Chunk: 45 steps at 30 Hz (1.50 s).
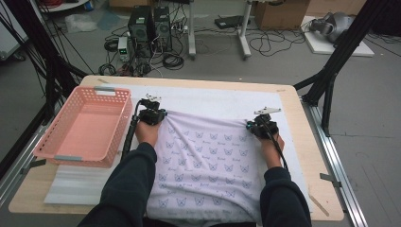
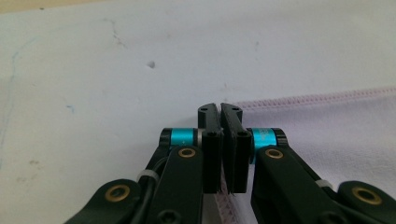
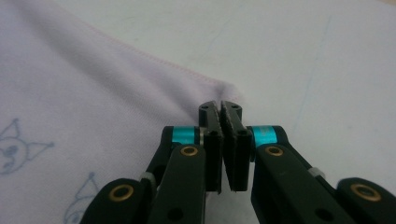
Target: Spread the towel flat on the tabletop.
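A pale lilac cloth [image 1: 208, 161] printed with small blue cartoon faces lies spread on the white mat, its near end hanging over the table's front edge. My left gripper [image 1: 152, 115] sits at the cloth's far left corner, jaws shut on the stitched hem [image 2: 299, 99], which runs between the pads. My right gripper [image 1: 261, 126] is at the far right corner, shut on the cloth's edge [image 3: 140, 88] there. In the left gripper view the gripper [image 2: 220, 108] rests low over the mat. The right gripper [image 3: 220, 106] pinches fabric right at the corner.
A pink plastic basket [image 1: 75, 144] stands empty on the left of the wooden table [image 1: 307, 142]. The white mat [image 1: 213, 100] covers most of the top. Beyond the far edge are computer towers and cables on the floor, and black frame legs at either side.
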### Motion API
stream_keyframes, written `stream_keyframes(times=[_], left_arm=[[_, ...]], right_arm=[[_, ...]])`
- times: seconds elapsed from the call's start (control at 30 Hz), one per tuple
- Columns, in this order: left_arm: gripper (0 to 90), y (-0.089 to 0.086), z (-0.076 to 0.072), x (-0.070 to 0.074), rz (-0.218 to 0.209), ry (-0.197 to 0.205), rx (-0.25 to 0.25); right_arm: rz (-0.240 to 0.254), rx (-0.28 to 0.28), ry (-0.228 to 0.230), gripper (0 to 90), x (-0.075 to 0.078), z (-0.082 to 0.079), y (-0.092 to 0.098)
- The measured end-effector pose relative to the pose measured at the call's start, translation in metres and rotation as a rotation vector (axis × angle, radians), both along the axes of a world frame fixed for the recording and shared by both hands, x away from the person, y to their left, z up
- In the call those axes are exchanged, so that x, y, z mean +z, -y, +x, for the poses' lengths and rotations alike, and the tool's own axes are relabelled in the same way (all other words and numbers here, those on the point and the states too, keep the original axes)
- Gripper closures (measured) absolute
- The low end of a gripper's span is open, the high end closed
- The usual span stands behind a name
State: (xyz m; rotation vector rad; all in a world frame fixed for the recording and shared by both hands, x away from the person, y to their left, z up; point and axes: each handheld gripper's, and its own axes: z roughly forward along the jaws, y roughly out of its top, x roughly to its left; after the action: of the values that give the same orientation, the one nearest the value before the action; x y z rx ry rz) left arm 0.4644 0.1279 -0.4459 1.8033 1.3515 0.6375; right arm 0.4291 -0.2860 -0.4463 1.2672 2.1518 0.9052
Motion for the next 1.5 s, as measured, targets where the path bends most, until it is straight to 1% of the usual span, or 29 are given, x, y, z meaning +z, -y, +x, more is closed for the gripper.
stream_keyframes(times=[0.07, 0.1, 0.13, 0.2, 0.23, 0.3, 0.33, 0.37, 0.4, 0.43, 0.5, 0.53, 0.63, 0.67, 0.77, 0.83, 0.9, 0.97, 1.0, 1.07, 1.13, 1.2, 1.27, 1.3, 1.33, 1.4, 1.43, 1.47, 1.5], left_arm=[[86.9, -0.001, 0.003, 0.004, -0.004, 0.016, 0.004], [86.9, -0.002, 0.004, 0.007, 0.002, 0.037, -0.002], [86.8, -0.003, 0.005, 0.010, 0.006, 0.060, -0.002], [86.8, -0.005, 0.008, 0.016, -0.003, 0.092, -0.004], [86.8, -0.005, 0.009, 0.017, -0.004, 0.106, -0.005], [86.3, -0.005, 0.011, 0.019, -0.005, 0.119, -0.011], [83.6, -0.004, 0.011, 0.018, 0.000, 0.114, -0.004], [74.1, -0.005, 0.012, 0.017, 0.002, 0.102, 0.010], [63.7, -0.006, 0.012, 0.016, -0.007, 0.079, 0.014], [56.5, -0.008, 0.012, 0.015, -0.017, 0.049, 0.009], [51.9, -0.010, 0.010, 0.014, -0.023, 0.014, -0.009], [49.4, -0.012, 0.009, 0.014, -0.024, 0.004, -0.016], [44.7, -0.012, 0.004, 0.015, -0.030, -0.044, -0.056], [44.0, -0.011, 0.002, 0.016, -0.027, -0.057, -0.074], [45.9, -0.008, -0.009, 0.020, -0.045, -0.031, -0.103], [45.9, -0.008, -0.017, 0.020, -0.035, -0.037, -0.124], [45.5, -0.009, -0.023, 0.019, -0.024, -0.062, -0.146], [46.4, -0.012, -0.033, 0.017, -0.044, -0.032, -0.149], [46.6, -0.013, -0.035, 0.016, -0.052, -0.042, -0.154], [44.9, -0.014, -0.042, 0.014, -0.067, -0.054, -0.168], [44.4, -0.018, -0.050, 0.011, -0.085, -0.055, -0.175], [42.9, -0.021, -0.057, 0.009, -0.098, -0.054, -0.184], [42.4, -0.023, -0.063, 0.007, -0.090, -0.078, -0.197], [41.4, -0.023, -0.065, 0.006, -0.077, -0.101, -0.210], [40.0, -0.022, -0.067, 0.006, -0.079, -0.106, -0.214], [41.9, -0.022, -0.071, 0.005, -0.078, -0.087, -0.218], [44.8, -0.021, -0.071, 0.002, -0.064, -0.097, -0.222], [47.0, -0.019, -0.072, -0.001, -0.045, -0.114, -0.222], [49.3, -0.017, -0.075, -0.002, -0.012, -0.083, -0.219]], right_arm=[[-0.034, -0.007, 0.035, 88.1, 0.000, 0.006, -0.002], [-0.067, -0.034, 0.051, 88.2, 0.001, 0.007, -0.004], [-0.068, -0.047, 0.076, 88.1, 0.001, 0.010, -0.004], [-0.009, -0.083, 0.116, 88.1, 0.003, 0.013, -0.002], [0.011, -0.093, 0.123, 88.1, 0.004, 0.014, -0.002], [-0.007, -0.102, 0.152, 88.1, 0.005, 0.016, -0.004], [-0.012, -0.115, 0.161, 88.0, 0.006, 0.017, -0.005], [-0.014, -0.137, 0.164, 86.7, 0.005, 0.018, -0.005], [-0.017, -0.164, 0.150, 79.0, 0.003, 0.020, -0.003], [0.004, -0.197, 0.122, 65.3, 0.001, 0.022, 0.000], [0.063, -0.243, 0.111, 59.5, 0.001, 0.021, 0.007], [0.082, -0.242, 0.116, 59.3, 0.002, 0.019, 0.011], [0.115, -0.200, 0.118, 58.6, 0.007, 0.013, 0.017], [0.110, -0.189, 0.109, 58.4, 0.010, 0.010, 0.017], [0.104, -0.140, 0.089, 57.4, 0.013, 0.002, 0.019], [0.108, -0.109, 0.074, 57.3, 0.014, -0.005, 0.019], [0.098, -0.080, 0.059, 55.7, 0.014, -0.012, 0.019], [0.118, -0.048, 0.006, 50.5, 0.015, -0.016, 0.017], [0.126, -0.022, -0.007, 49.0, 0.016, -0.019, 0.015], [0.126, 0.011, -0.003, 46.3, 0.019, -0.024, 0.011], [0.126, 0.050, 0.024, 43.7, 0.022, -0.031, 0.009], [0.132, 0.064, 0.021, 41.9, 0.022, -0.038, 0.009], [0.116, 0.072, 0.009, 38.2, 0.020, -0.044, 0.010], [0.108, 0.080, -0.002, 36.1, 0.018, -0.047, 0.011], [0.095, 0.083, -0.007, 36.0, 0.017, -0.051, 0.011], [0.073, 0.082, -0.019, 39.5, 0.012, -0.057, 0.014], [0.065, 0.067, -0.039, 45.5, 0.009, -0.058, 0.016], [0.077, 0.053, -0.057, 51.4, 0.006, -0.059, 0.018], [0.093, 0.058, -0.072, 58.1, 0.003, -0.060, 0.020]])
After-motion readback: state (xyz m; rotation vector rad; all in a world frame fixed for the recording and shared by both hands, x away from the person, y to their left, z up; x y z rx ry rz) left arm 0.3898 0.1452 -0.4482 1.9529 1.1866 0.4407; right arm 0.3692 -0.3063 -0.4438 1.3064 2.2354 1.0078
